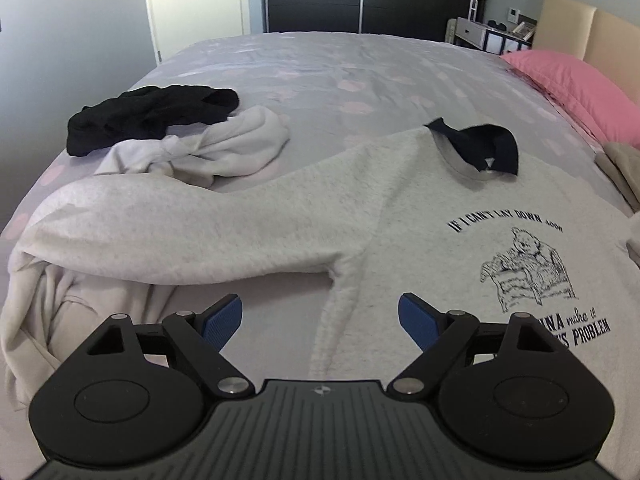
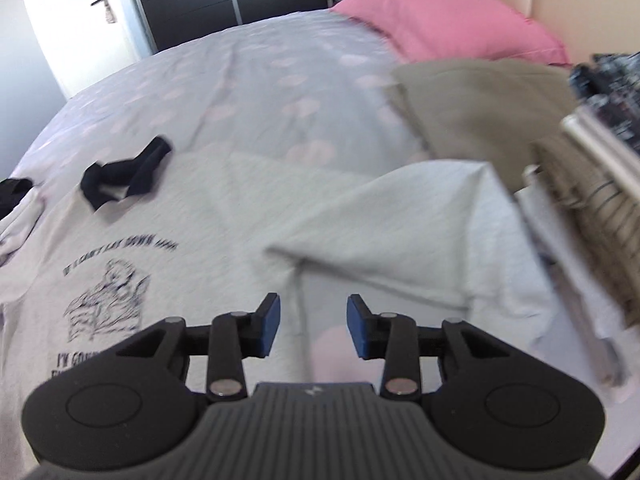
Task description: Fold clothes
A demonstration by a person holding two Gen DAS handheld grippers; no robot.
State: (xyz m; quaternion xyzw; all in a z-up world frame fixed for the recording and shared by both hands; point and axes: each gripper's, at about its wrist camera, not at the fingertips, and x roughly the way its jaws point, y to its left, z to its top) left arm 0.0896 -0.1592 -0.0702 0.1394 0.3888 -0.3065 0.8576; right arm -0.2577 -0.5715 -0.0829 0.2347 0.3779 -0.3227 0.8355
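A light grey sweatshirt (image 1: 380, 216) with a dark printed picture and text lies face up on the bed, its left sleeve (image 1: 160, 232) stretched out sideways. My left gripper (image 1: 320, 316) hovers open over the armpit and side seam, nothing between its blue pads. In the right wrist view the same sweatshirt (image 2: 192, 216) shows its right sleeve (image 2: 400, 240) folded inward over the body. My right gripper (image 2: 312, 324) is open above that sleeve's lower edge, with nothing between its pads. A black sock (image 1: 480, 144) lies on the collar.
A black garment (image 1: 148, 116) and a knotted white garment (image 1: 208, 148) lie at the left. A pink pillow (image 2: 444, 20) and a beige garment (image 2: 480, 108) sit at the right, with a patterned pile (image 2: 592, 184) beside them. More pale cloth (image 1: 36, 320) hangs at the bed's near left edge.
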